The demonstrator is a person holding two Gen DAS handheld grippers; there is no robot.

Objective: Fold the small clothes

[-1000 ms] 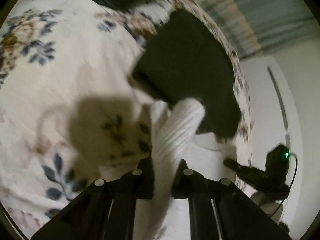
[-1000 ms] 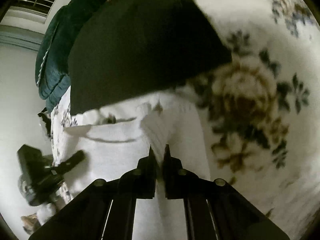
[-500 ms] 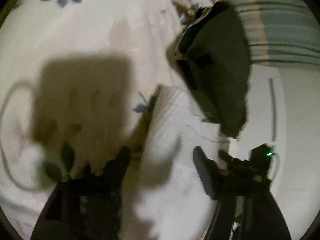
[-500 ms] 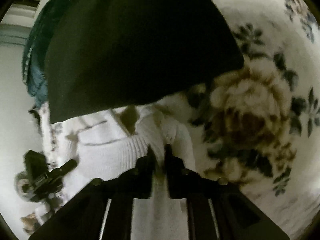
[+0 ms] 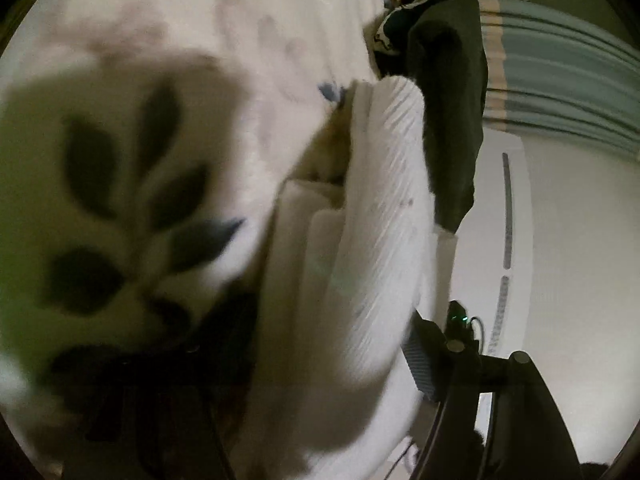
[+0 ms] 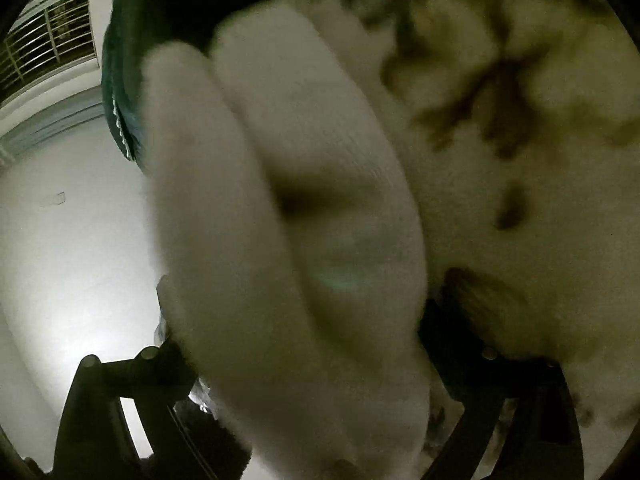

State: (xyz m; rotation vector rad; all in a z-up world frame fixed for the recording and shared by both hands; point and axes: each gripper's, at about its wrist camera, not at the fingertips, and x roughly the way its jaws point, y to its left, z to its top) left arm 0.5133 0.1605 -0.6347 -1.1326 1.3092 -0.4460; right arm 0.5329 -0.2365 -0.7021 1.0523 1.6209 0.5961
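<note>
A white ribbed garment (image 5: 360, 248) lies in folded layers on the floral bedspread (image 5: 160, 80) and fills the space between my fingers in both views. My left gripper (image 5: 320, 360) is open, its jaws wide apart on either side of the cloth; the left finger is dark and blurred. My right gripper (image 6: 304, 360) is open too, with the white garment (image 6: 288, 208) bulging close to the lens between the spread fingers. A folded dark garment (image 5: 448, 92) lies just beyond the white one.
A teal pillow (image 6: 120, 92) lies at the far end of the bed. The bed edge runs along the white wall (image 5: 580, 240). A striped curtain (image 5: 560, 72) hangs behind. A black device with a green light (image 5: 456, 316) sits beside the bed.
Both grippers have let go of the white garment and opened: the left half a second ago, the right just now. Both cameras have dropped very close to the cloth.
</note>
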